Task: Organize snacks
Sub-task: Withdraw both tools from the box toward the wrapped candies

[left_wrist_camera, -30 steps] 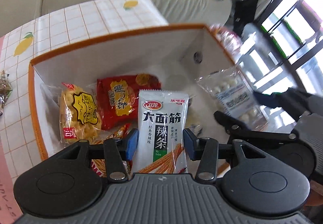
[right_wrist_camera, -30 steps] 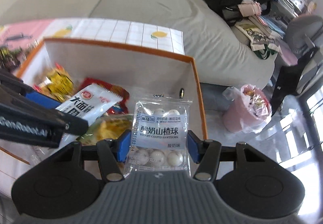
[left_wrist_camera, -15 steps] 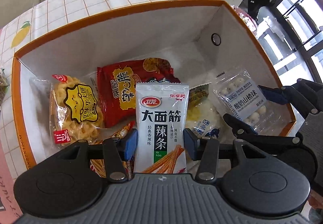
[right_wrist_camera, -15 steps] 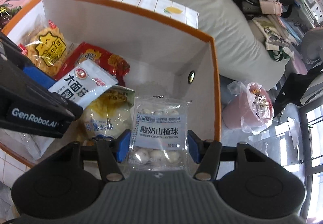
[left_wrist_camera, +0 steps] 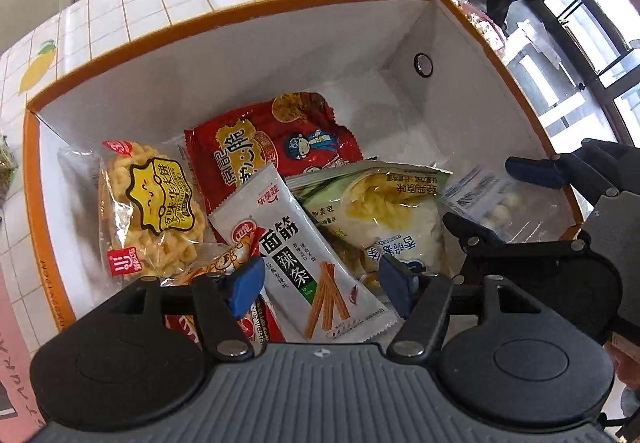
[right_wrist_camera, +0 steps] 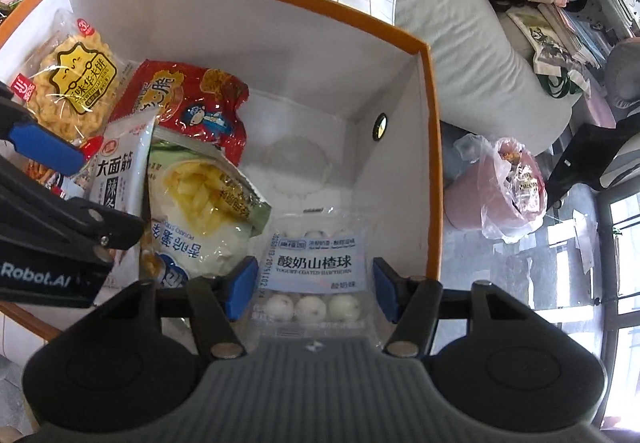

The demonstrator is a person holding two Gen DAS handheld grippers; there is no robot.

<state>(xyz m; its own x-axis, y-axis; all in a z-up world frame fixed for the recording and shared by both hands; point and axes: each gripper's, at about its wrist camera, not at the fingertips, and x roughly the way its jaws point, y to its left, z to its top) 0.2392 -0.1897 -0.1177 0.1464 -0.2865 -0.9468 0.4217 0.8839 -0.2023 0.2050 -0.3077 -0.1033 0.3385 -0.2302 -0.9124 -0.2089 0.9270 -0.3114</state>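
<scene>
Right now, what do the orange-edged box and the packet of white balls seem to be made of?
The box looks like stiff cardboard: matte white walls inside, a thin orange rim, sharp folded corners and a small metal-ringed hole in one wall. The packet of white balls seems thin clear plastic film, glossy and crinkled, since the balls show through it; its label may be printed on the film or be paper, I cannot tell.

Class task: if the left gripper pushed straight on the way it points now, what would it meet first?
Most likely the white spicy-strip packet, lying tilted between the open jaws of the left gripper, which have just been opening. Depth is hard to judge.
</scene>
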